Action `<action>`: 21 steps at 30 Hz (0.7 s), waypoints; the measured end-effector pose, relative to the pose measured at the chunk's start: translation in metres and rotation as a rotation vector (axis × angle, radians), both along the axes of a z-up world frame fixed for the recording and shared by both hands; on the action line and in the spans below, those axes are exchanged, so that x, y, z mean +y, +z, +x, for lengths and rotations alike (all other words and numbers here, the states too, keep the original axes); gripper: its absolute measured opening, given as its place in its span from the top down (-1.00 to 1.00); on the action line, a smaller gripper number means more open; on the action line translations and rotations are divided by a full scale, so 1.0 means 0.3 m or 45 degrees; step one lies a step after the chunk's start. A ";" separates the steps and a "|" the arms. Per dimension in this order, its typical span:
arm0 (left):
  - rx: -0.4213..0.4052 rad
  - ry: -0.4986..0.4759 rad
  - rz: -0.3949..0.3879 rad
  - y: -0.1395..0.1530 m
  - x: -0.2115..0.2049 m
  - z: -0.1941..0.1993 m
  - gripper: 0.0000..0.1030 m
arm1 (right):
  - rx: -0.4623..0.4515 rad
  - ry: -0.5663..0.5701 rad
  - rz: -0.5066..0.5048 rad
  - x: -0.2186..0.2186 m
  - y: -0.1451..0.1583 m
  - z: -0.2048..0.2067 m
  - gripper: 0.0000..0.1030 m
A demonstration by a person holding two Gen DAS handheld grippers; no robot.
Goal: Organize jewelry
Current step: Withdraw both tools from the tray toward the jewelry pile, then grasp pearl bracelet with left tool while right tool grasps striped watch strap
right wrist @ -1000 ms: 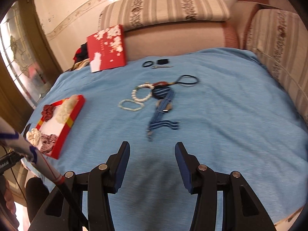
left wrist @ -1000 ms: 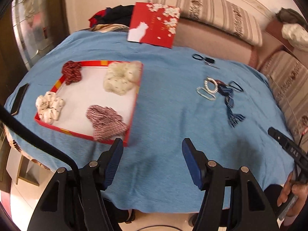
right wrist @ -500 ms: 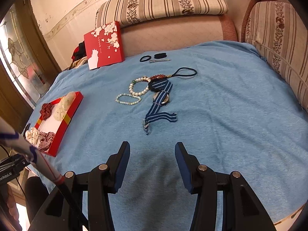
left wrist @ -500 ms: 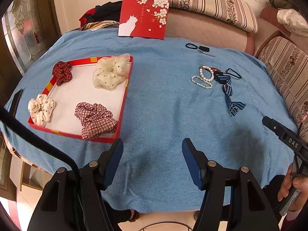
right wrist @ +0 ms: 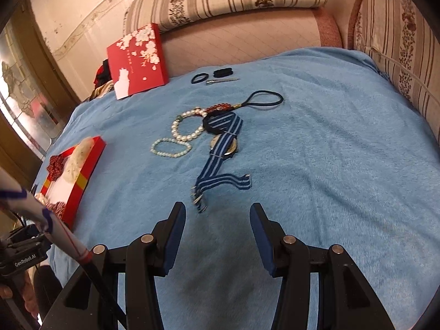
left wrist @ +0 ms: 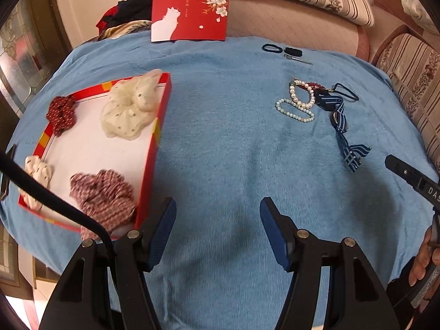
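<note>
The jewelry lies in a loose cluster toward the far right part of the blue cloth [right wrist: 316, 165] that covers the table: a small pearl bracelet [right wrist: 170, 148] touches a larger pearl bracelet [right wrist: 187, 126], whose far side meets a red bead string [right wrist: 220, 107] tied to a dark cord loop [right wrist: 265, 99]. A watch [right wrist: 224, 145] on a blue striped strap sits just right of the pearls, its strap ends trailing toward the near edge. Near the far edge lie a black hair tie [right wrist: 200, 78], a second dark band [right wrist: 223, 72] and a metal clip [right wrist: 221, 81]. At the left side of the cloth stands the red tray [left wrist: 154, 148], holding four scrunchies: a cream one [left wrist: 129, 110] at its far right corner, a dark red one [left wrist: 61, 112] at its far left, a checked one [left wrist: 103, 195] at its near right and a white dotted one [left wrist: 37, 170] at its near left. A red box lid [left wrist: 191, 7] with blossoms leans at the far edge against the sofa [right wrist: 242, 27]. The left gripper [left wrist: 217, 220] hangs over the near edge, jaws wide apart and holding nothing; the right gripper [right wrist: 217, 225] is likewise wide and unloaded, just short of the strap ends.
</note>
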State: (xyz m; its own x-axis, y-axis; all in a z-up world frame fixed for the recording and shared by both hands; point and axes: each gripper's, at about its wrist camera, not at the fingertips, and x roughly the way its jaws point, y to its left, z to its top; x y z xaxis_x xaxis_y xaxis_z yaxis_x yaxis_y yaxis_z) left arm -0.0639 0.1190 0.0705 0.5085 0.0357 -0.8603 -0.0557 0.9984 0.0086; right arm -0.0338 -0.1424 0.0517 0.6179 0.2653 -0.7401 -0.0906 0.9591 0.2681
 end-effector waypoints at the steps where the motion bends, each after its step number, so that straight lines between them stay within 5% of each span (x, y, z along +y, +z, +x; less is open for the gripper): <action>1: 0.003 -0.004 0.005 -0.005 -0.003 0.013 -0.21 | 0.007 -0.010 0.008 -0.008 -0.006 0.015 -0.02; 13: 0.020 -0.051 0.041 -0.046 -0.035 0.146 -0.21 | 0.017 -0.037 0.032 -0.038 -0.031 0.127 -0.02; 21: -0.030 -0.067 -0.035 -0.020 -0.023 0.275 -0.21 | 0.016 -0.035 0.039 -0.046 -0.041 0.191 -0.02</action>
State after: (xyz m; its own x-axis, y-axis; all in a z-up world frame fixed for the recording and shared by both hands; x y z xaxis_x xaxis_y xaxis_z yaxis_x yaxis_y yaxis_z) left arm 0.0185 0.1122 0.0646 0.5293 -0.0148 -0.8483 -0.0030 0.9998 -0.0193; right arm 0.0233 -0.1561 0.0394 0.6160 0.2710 -0.7396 -0.0610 0.9526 0.2982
